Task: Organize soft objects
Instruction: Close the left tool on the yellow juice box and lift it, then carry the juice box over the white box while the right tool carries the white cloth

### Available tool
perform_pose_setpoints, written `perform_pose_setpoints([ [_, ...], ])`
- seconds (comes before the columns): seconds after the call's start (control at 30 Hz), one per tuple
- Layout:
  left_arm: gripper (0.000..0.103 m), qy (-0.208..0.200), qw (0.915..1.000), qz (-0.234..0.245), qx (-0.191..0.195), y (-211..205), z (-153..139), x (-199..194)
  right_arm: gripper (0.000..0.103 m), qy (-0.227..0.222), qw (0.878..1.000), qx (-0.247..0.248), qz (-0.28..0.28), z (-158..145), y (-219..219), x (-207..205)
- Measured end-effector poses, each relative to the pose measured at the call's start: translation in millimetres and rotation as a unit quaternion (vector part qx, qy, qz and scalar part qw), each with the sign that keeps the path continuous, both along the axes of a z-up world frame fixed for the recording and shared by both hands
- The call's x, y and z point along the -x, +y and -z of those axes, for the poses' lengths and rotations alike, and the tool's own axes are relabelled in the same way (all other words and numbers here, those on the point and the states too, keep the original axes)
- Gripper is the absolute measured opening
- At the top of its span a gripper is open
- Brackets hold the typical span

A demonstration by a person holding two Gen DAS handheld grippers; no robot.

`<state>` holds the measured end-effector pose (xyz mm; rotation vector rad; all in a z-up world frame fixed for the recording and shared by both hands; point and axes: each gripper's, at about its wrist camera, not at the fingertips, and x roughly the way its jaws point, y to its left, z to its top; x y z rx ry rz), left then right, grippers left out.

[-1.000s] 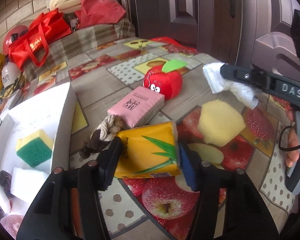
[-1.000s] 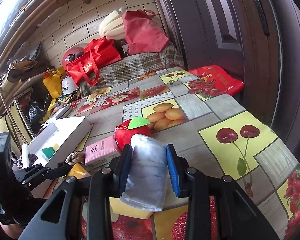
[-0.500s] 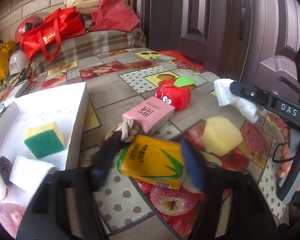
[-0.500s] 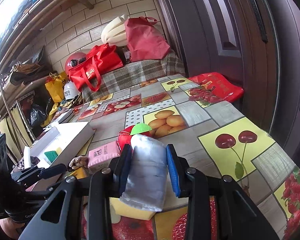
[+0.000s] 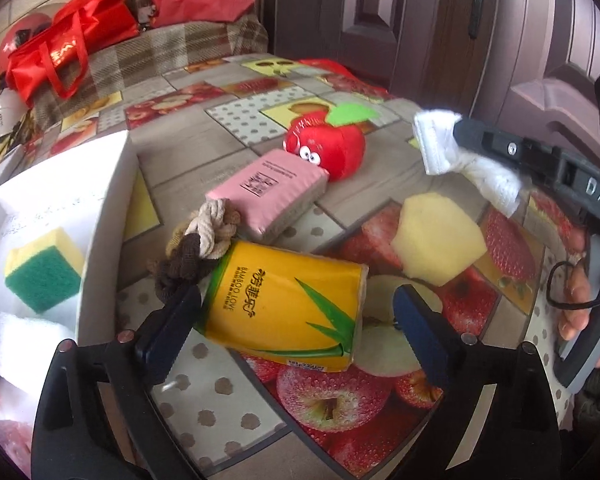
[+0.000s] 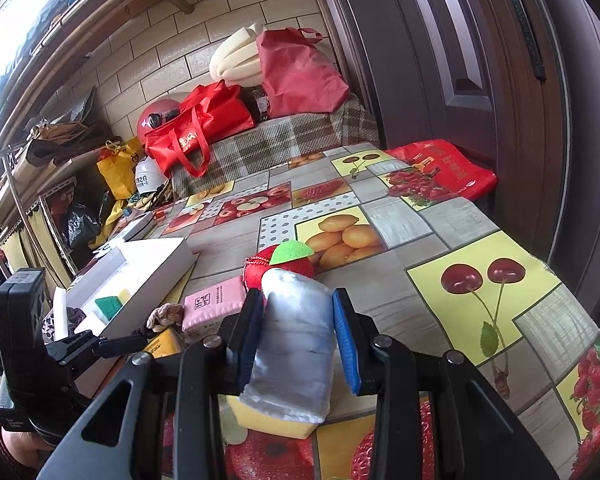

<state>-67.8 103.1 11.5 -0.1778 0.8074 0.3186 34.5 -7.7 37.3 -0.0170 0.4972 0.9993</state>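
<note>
A yellow tissue pack (image 5: 284, 304) lies flat on the fruit-print tablecloth. My left gripper (image 5: 296, 324) straddles it with its jaws opening, and neither pad touches the pack. My right gripper (image 6: 296, 332) is shut on a white folded cloth (image 6: 292, 344), held above a yellow sponge slab (image 6: 268, 420). The left wrist view shows that cloth (image 5: 440, 148) hanging off the table at the right. Behind the yellow pack lie a braided rope toy (image 5: 200, 236), a pink tissue pack (image 5: 268, 188) and a red plush apple (image 5: 332, 148).
A white open box (image 5: 104, 216) stands at the left with a green-and-yellow sponge (image 5: 40, 268) and a white foam block (image 5: 28, 344) inside. Red bags (image 6: 196, 124) sit on a plaid bench at the back. A dark door (image 6: 460, 60) bounds the right side.
My left gripper has let go of the yellow tissue pack and spread its jaws wide; the pack now rests on the table. The right gripper and its cloth have stayed put.
</note>
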Motion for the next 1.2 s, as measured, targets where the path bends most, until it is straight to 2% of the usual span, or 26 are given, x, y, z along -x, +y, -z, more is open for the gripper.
perform_pose_setpoints([
  [0.1, 0.097, 0.037, 0.9993, 0.010, 0.002, -2.6, 9.8, -10.5, 0.035, -0.001, 1.000, 0.001, 0.000, 0.6, 0.4, 1.2],
  [0.2, 0.076, 0.013, 0.9998, 0.009, 0.008, -1.1, 5.3, -3.4, 0.035, 0.000, 1.000, 0.000, -0.001, 0.6, 0.9, 0.6],
  [0.3, 0.076, -0.016, 0.9998, 0.003, 0.013, 1.9, -2.1, 5.4, 0.035, -0.001, 1.000, 0.000, 0.000, 0.5, 0.7, 0.4],
  [0.43, 0.076, -0.062, 0.9980, 0.004, -0.013, -5.1, -16.6, 18.9, 0.035, -0.001, 1.000, -0.006, 0.006, 0.6, -2.5, 0.4],
  [0.67, 0.076, -0.159, 0.9848, -0.018, -0.066, -15.8, -39.9, 53.4, 0.035, -0.009, 0.999, -0.053, -0.001, -3.8, -15.5, 8.7],
  [0.77, 0.076, -0.170, 0.9822, -0.029, -0.075, -15.0, -42.8, 61.6, 0.035, -0.010, 0.998, -0.057, -0.012, -4.5, -11.4, 18.3],
  [0.97, 0.076, -0.175, 0.9792, -0.034, -0.098, -17.4, -45.1, 76.3, 0.035, -0.074, 0.996, -0.038, -0.022, -10.6, 0.6, 46.9],
  [1.2, 0.076, -0.178, 0.9767, -0.054, -0.107, -9.1, -45.1, 104.1, 0.035, -0.084, 0.995, -0.031, -0.039, -10.2, 15.4, 62.0],
])
